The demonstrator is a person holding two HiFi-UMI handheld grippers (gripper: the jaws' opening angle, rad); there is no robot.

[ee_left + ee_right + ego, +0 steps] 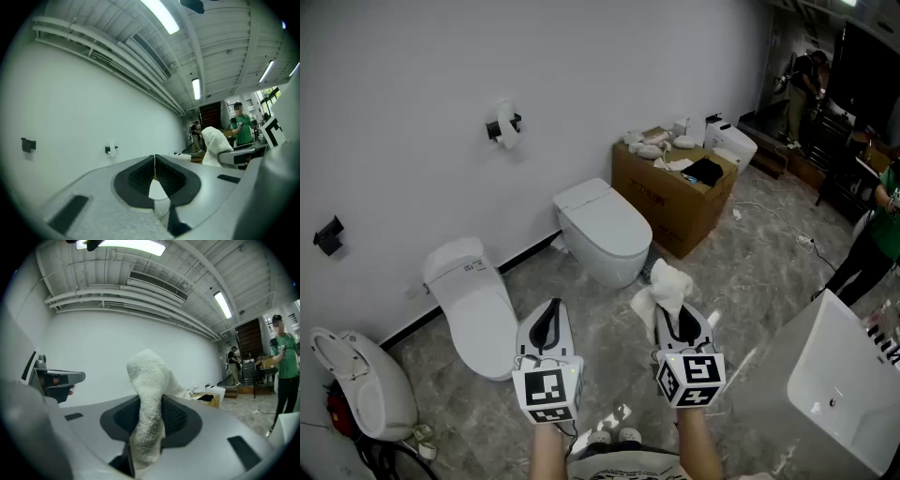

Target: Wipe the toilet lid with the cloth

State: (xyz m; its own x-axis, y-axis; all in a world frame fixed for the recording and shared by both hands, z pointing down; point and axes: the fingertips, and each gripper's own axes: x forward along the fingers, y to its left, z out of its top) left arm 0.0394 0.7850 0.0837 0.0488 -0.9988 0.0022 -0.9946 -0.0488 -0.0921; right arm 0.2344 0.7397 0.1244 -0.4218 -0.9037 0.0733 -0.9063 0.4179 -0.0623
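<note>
**Cloth pinched in the right claw, clear of both toilets**

Head view: the right claw (679, 322) grips a white cloth (665, 288). The cloth bunches up out of the claw's tips and stands above the grey marble floor (741, 281). The left claw (547, 319) is held just beside it, apart from the cloth. A toilet (478, 309) with its lid down stands against the wall to the left of the left claw. A second toilet (602, 230), also with its lid down, stands further along the wall, ahead of the claws. The cloth touches neither. A cardboard box (670, 202) sits beyond the second toilet, and a white basin (839, 384) is at the lower right.

Left gripper view: the left claw (154, 158) has its dark pads pressed together with nothing between them. The cloth (216, 142) shows off to the right, rising from the right claw (238, 157).

Right gripper view: the right claw (149, 403) is clamped on the cloth (147, 380), which runs up between the pads and folds over above them. The left claw (58, 378) shows at the left, and a person in a green shirt (285, 359) stands at the far right.
</note>
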